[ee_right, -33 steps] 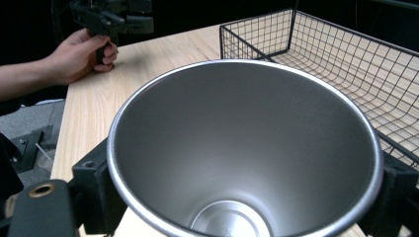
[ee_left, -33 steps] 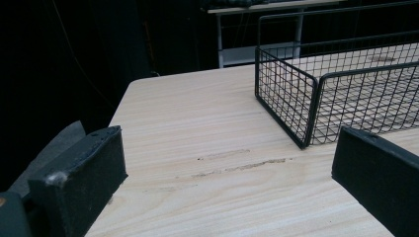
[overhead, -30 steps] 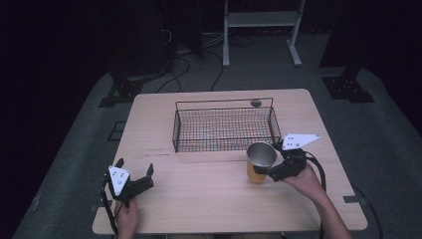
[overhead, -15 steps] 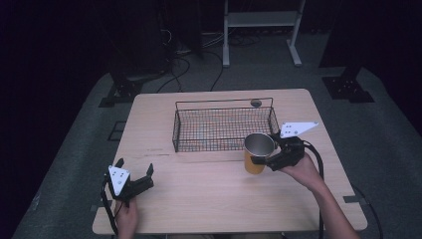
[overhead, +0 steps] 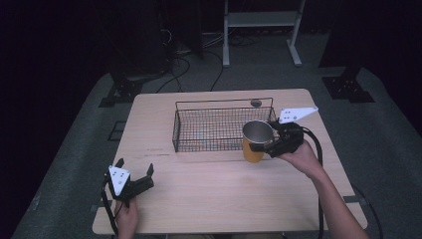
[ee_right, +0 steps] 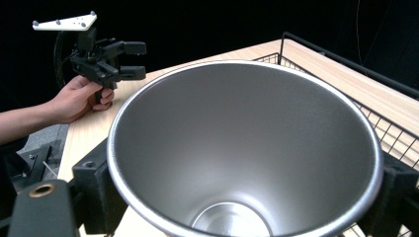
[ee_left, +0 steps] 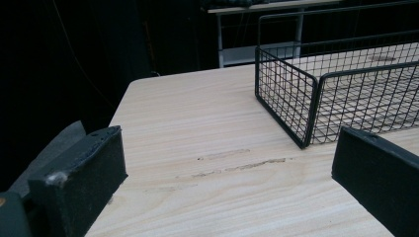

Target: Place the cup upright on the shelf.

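A metal cup (overhead: 255, 143) with a yellow outside and a bare steel inside hangs tilted just in front of the black wire basket (overhead: 224, 101), at its right end. My right gripper (overhead: 264, 144) is shut on it, a pad on each side of the rim (ee_right: 242, 133). My left gripper (overhead: 134, 167) rests near the table's front left corner. Its jaws stand wide open with bare wood between them, and they point toward the basket's near corner (ee_left: 306, 133). The right gripper view also catches the left gripper (ee_right: 133, 60) in a hand across the table.
The light wooden table (overhead: 224, 199) has a small dark round spot (overhead: 256, 103) behind the basket. A white-framed stand (overhead: 259, 20) and cables lie on the dark floor beyond. The basket holds nothing that I can see.
My right gripper has lifted the cup off the table and carried it up toward the basket's right end. The left gripper has stayed put.
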Action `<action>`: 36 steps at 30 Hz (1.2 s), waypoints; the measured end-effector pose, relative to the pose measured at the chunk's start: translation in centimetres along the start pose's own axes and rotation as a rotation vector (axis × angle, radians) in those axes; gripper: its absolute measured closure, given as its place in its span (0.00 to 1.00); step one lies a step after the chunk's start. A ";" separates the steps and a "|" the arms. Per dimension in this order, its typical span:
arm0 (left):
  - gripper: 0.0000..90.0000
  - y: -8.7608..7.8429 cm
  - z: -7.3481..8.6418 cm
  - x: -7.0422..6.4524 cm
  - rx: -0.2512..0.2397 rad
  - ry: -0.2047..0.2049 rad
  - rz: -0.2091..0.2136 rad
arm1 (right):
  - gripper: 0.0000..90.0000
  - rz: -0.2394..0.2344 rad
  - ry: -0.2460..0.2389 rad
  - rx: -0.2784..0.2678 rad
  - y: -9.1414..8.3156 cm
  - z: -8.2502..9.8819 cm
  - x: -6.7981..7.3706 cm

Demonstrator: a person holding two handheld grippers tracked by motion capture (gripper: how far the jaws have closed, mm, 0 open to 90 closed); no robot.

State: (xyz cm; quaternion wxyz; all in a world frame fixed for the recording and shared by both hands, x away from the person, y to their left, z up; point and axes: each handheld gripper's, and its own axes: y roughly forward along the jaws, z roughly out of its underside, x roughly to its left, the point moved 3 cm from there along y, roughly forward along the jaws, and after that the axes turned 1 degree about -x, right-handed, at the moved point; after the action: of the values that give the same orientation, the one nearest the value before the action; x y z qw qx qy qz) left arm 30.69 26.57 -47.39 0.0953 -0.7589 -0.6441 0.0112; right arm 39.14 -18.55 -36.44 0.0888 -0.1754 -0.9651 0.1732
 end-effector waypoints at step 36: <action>0.00 0.0 0.0 0.0 0.002 0.000 0.005 | 0.14 0.024 0.023 0.018 3.1 -5.1 -4.7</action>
State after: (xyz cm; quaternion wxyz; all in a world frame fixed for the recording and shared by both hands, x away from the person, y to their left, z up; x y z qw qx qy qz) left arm 30.71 26.60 -47.39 0.0959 -0.7604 -0.6422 0.0121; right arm 45.55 -16.06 -33.40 0.0996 -0.1882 -0.9602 0.1811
